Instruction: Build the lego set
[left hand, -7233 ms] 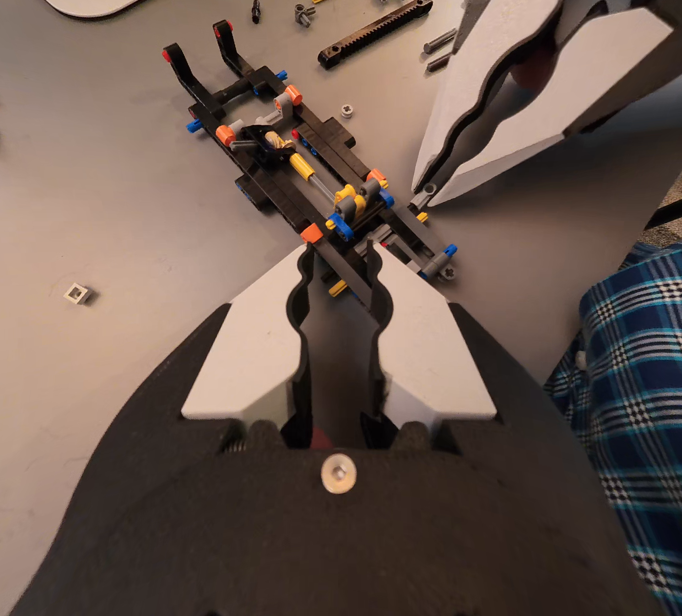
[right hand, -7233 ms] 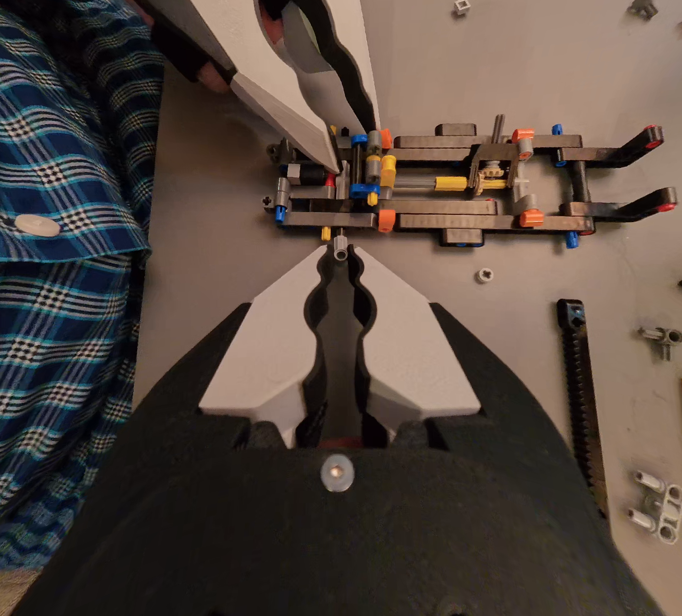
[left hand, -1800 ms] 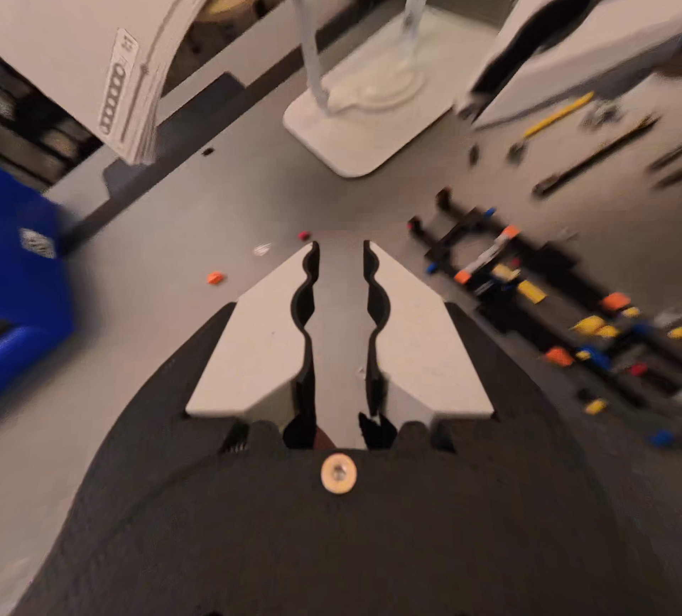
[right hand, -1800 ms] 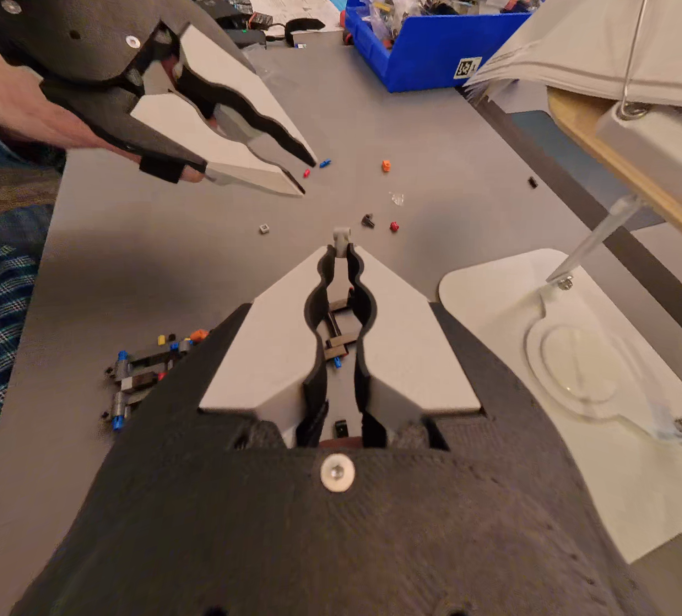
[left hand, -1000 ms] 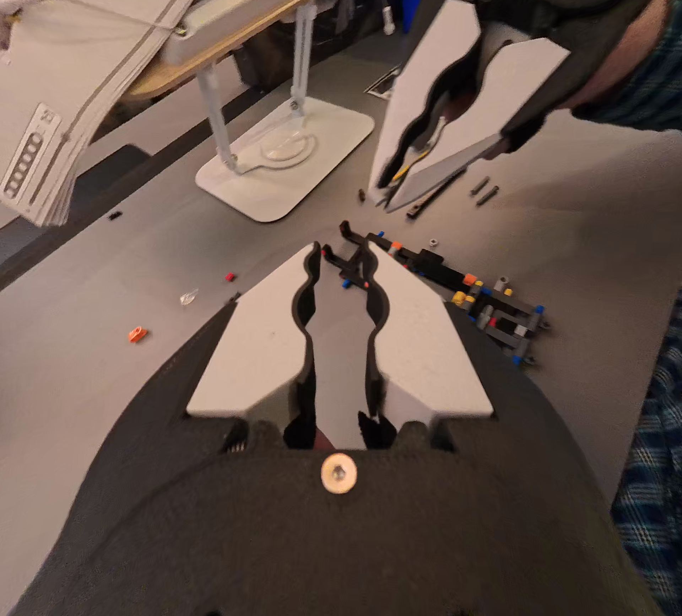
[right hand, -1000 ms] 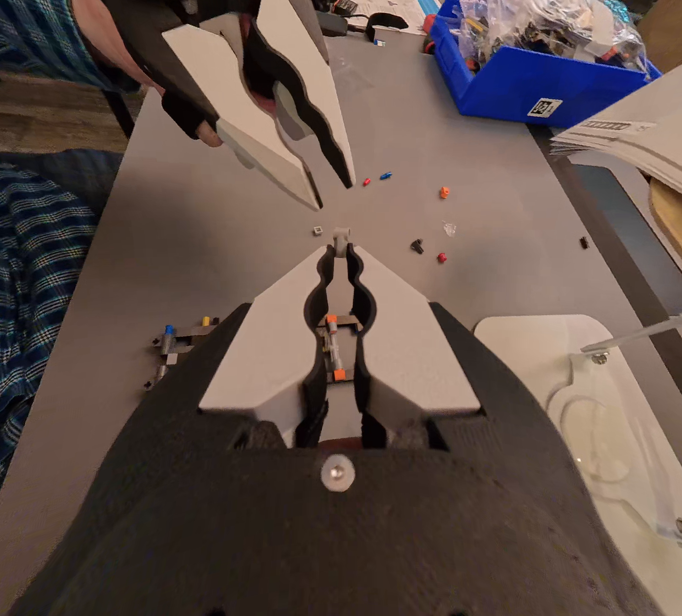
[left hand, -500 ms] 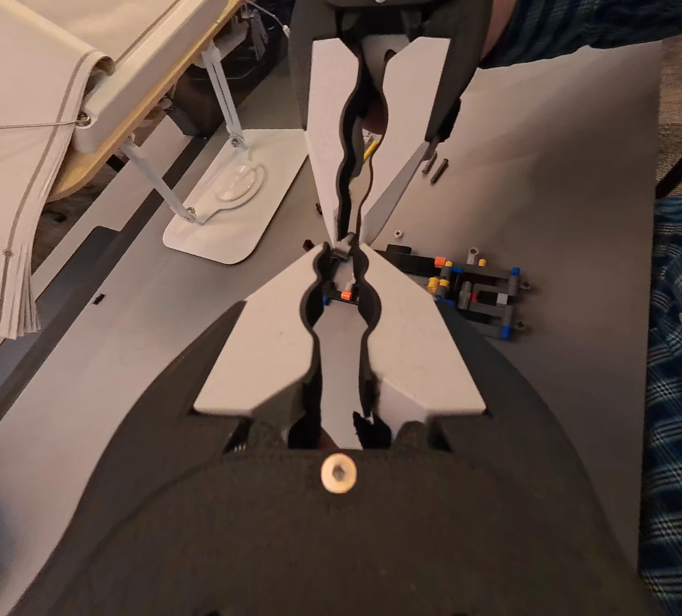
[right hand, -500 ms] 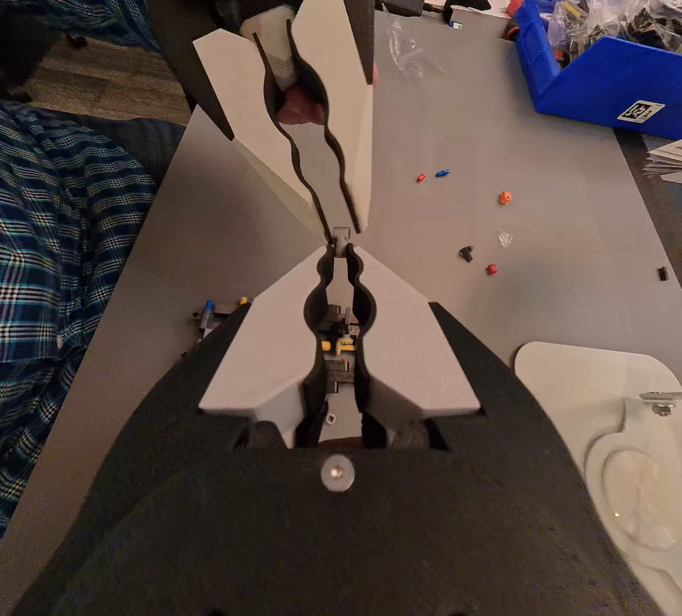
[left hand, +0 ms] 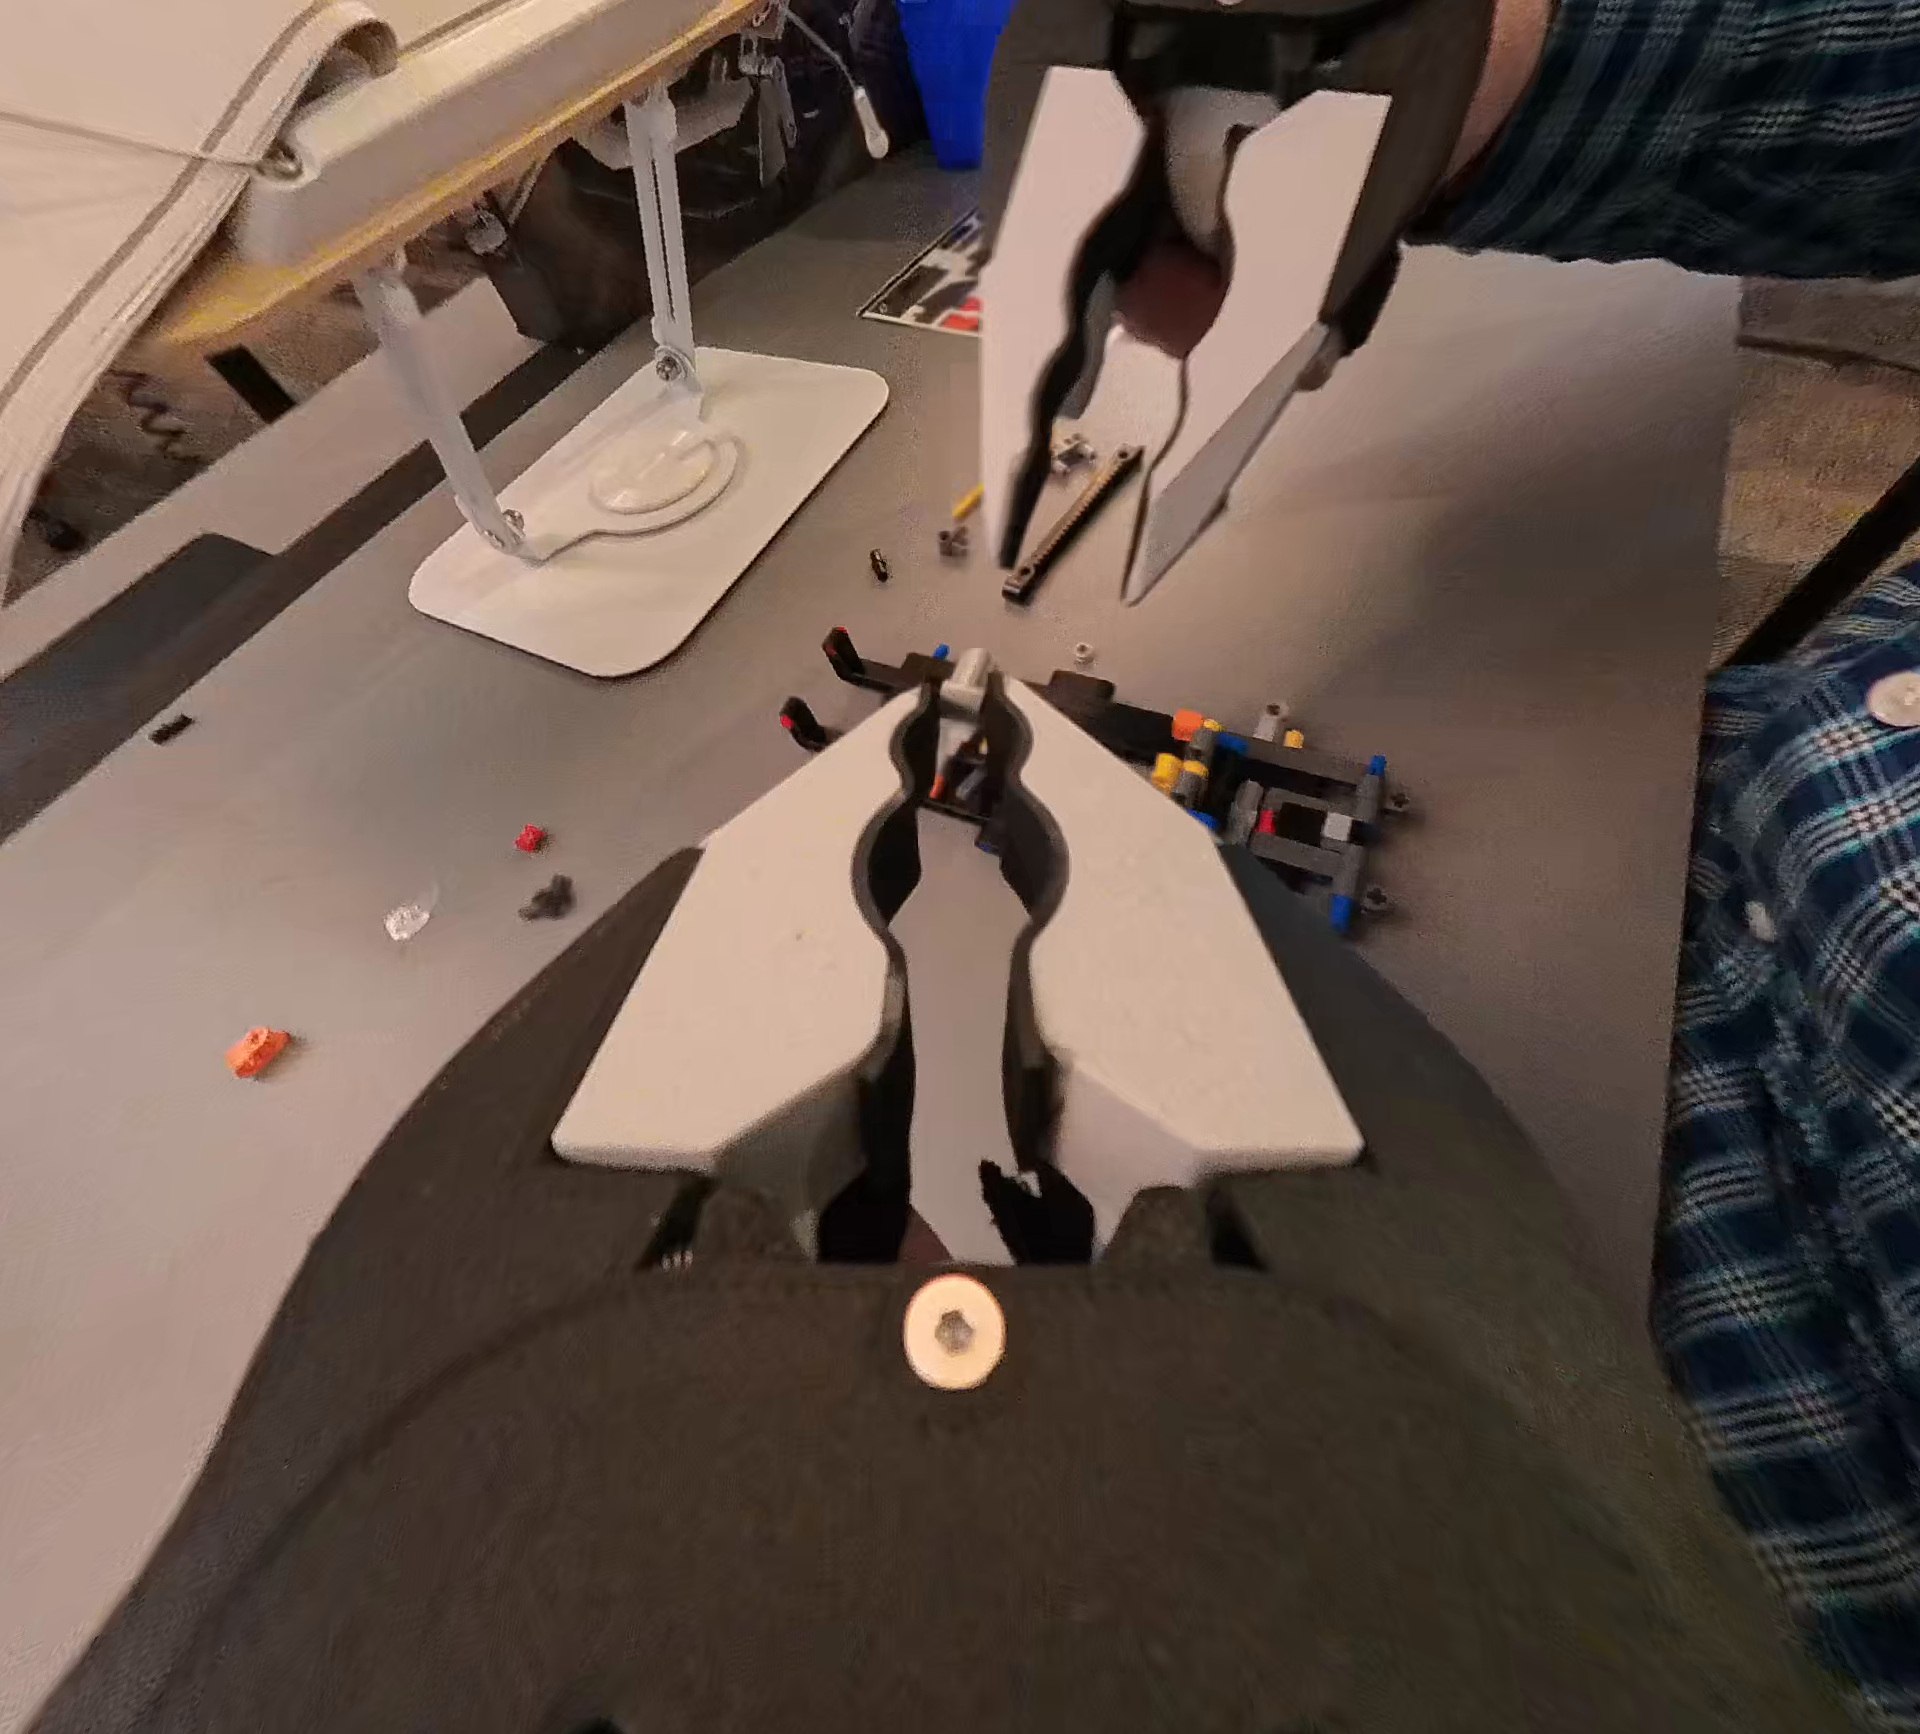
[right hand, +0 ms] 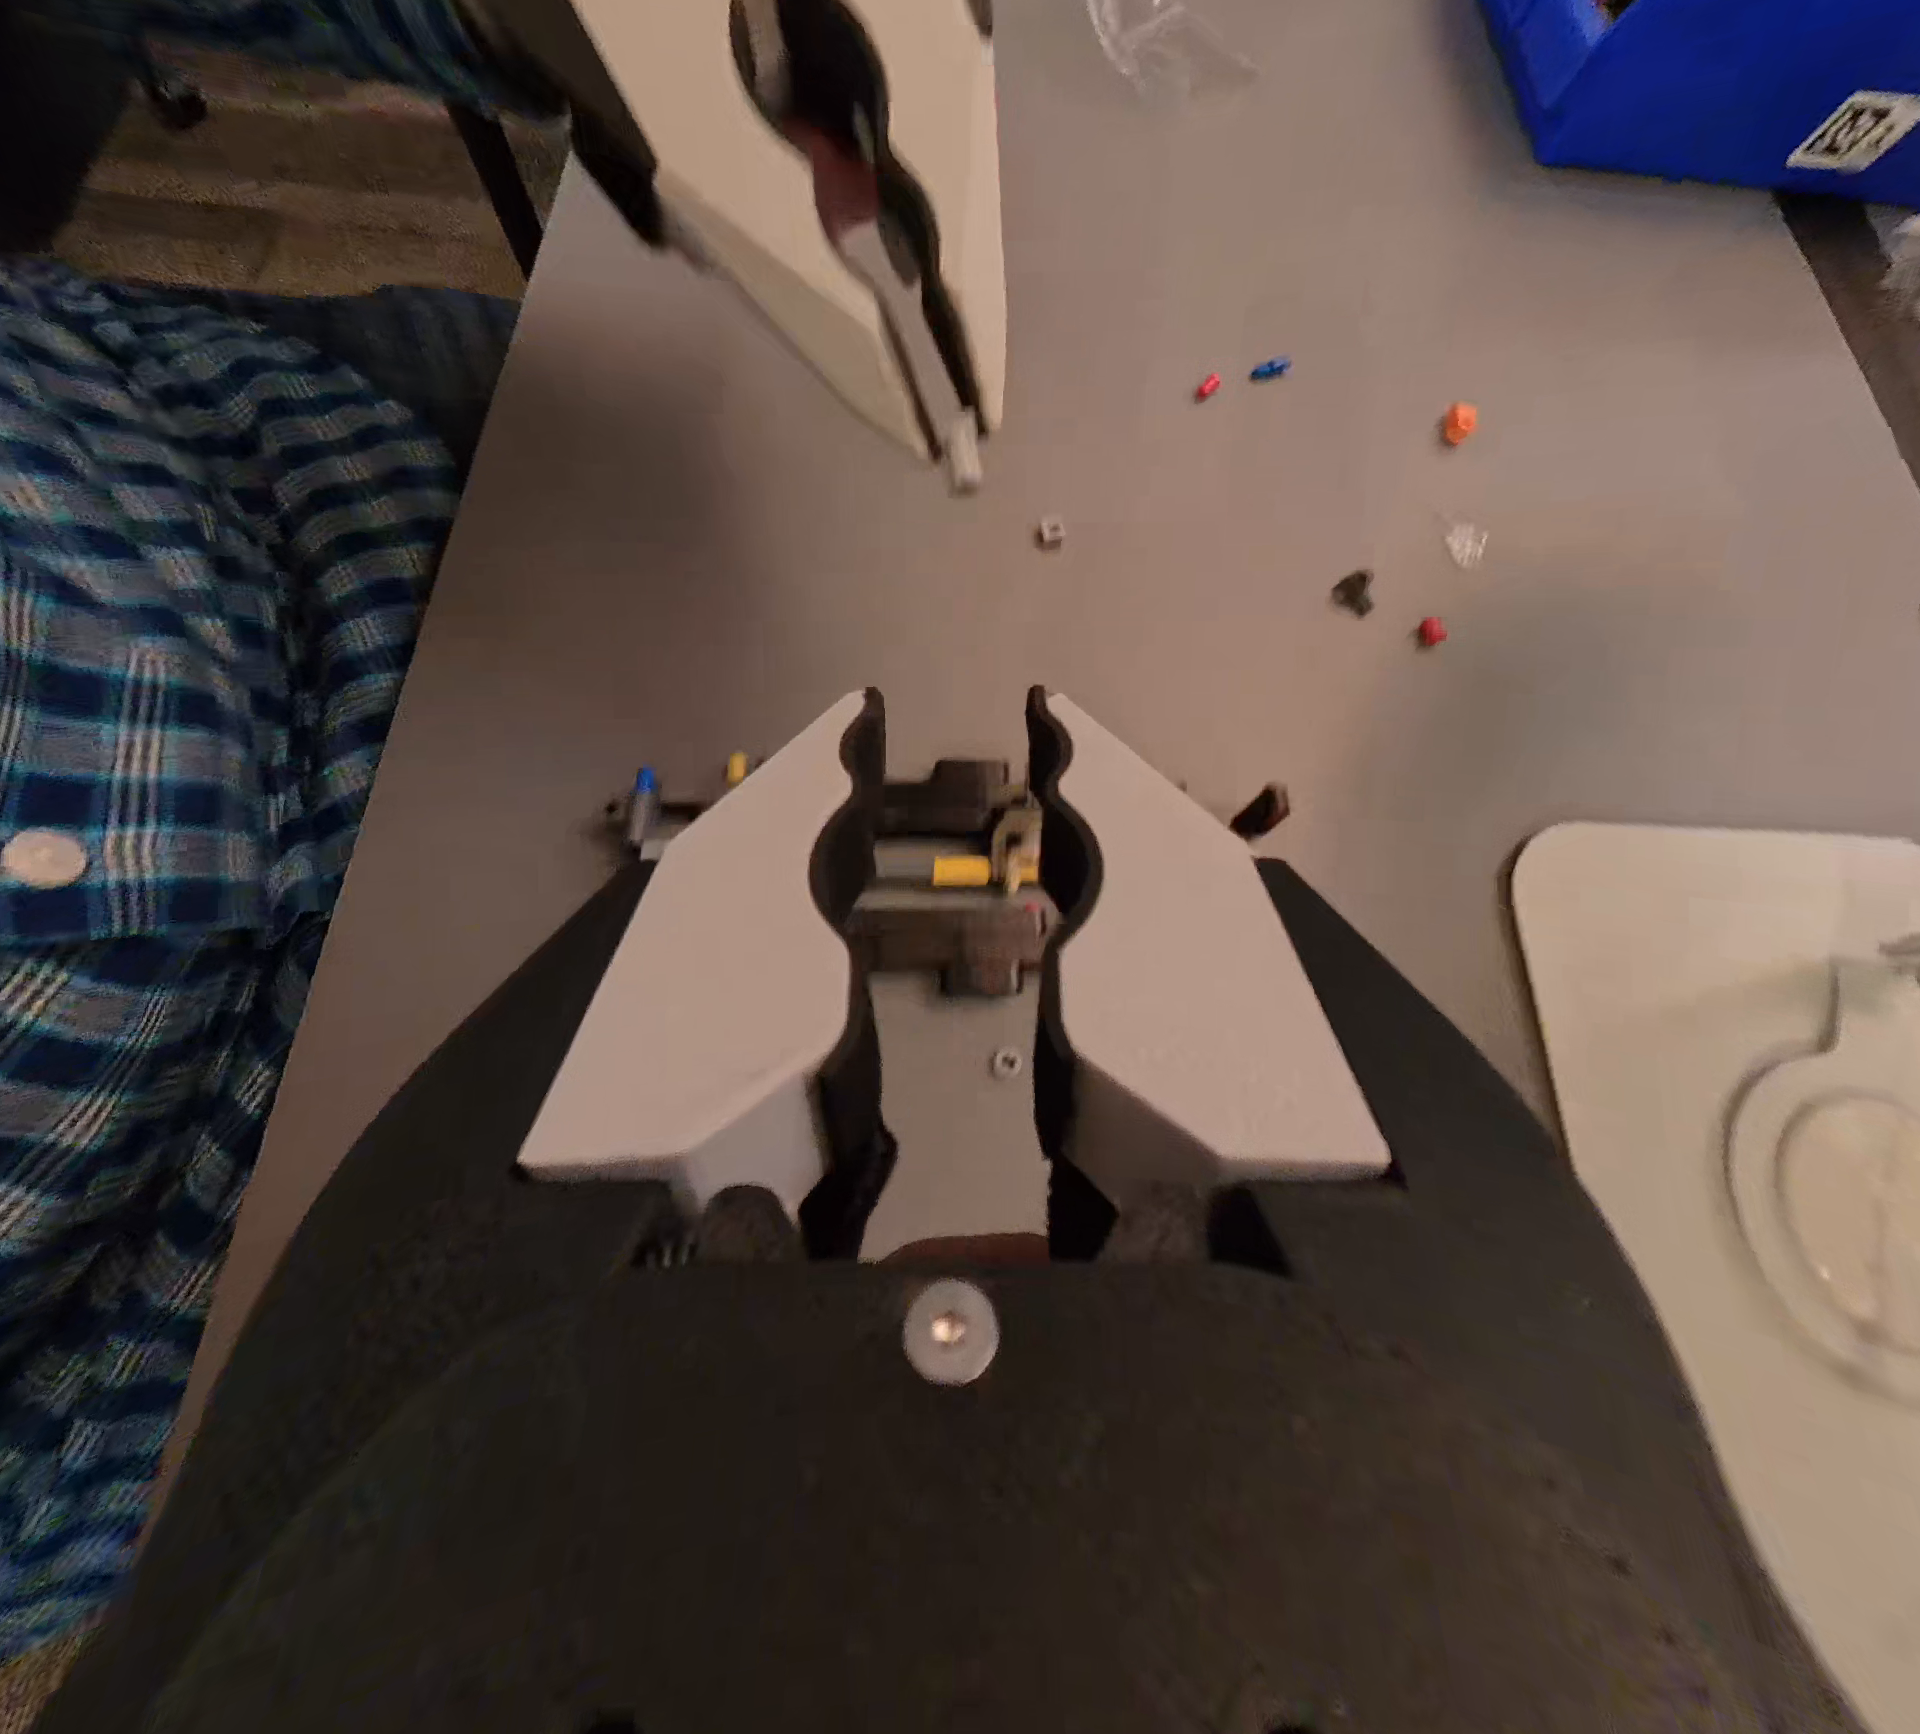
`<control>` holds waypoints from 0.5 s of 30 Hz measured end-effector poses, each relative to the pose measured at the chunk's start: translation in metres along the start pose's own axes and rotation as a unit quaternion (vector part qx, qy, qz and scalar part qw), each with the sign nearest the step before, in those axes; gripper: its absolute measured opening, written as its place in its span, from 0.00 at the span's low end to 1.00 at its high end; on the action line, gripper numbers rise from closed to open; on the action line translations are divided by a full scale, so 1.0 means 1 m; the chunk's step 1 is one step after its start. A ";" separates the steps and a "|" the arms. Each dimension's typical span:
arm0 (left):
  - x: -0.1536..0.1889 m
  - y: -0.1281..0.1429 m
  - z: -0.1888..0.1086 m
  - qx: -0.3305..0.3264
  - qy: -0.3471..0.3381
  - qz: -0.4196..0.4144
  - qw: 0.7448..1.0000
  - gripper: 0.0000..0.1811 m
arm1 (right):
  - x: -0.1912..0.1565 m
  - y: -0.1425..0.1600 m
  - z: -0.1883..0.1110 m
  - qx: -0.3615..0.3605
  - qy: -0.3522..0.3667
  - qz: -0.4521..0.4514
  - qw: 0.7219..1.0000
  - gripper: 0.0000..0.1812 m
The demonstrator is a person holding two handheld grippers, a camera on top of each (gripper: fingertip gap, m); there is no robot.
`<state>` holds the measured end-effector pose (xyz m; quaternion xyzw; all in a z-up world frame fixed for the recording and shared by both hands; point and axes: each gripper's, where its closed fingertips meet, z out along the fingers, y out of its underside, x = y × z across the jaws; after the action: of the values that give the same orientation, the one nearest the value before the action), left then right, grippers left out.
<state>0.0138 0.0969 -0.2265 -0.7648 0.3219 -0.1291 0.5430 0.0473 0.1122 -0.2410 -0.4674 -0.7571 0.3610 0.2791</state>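
The grey table (right hand: 1558,282) carries the long black lego chassis (left hand: 1288,780), which lies just below both tongs. The right gripper (right hand: 954,697) hangs above it with jaws wide apart (nothing between them). The left gripper (left hand: 961,697) is closed on a small grey pin (left hand: 968,674), facing the right one.

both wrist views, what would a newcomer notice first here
The left gripper pinches a small grey peg at its fingertips above the table. The right gripper hangs open over the black lego frame. A blue bin sits at the far edge.
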 end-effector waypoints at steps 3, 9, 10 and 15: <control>0.007 0.014 -0.003 -0.012 0.007 -0.011 1.000 0.04 | -0.018 0.033 -0.006 -0.045 -0.001 0.001 0.999 0.11; 0.028 0.045 -0.001 -0.052 0.025 -0.024 0.998 0.04 | -0.054 0.082 -0.002 -0.112 0.000 0.005 0.994 0.11; 0.031 0.049 0.000 -0.057 0.028 -0.026 0.998 0.04 | -0.057 0.088 0.001 -0.119 0.000 0.006 0.993 0.11; 0.044 0.067 0.005 -0.094 0.044 -0.013 0.994 0.04 | -0.059 0.101 0.011 -0.137 0.008 -0.005 0.991 0.08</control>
<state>0.0263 0.0597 -0.2964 -0.8105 0.3457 -0.1387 0.4521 0.1136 0.0862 -0.3341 -0.5005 -0.7993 0.2492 0.2203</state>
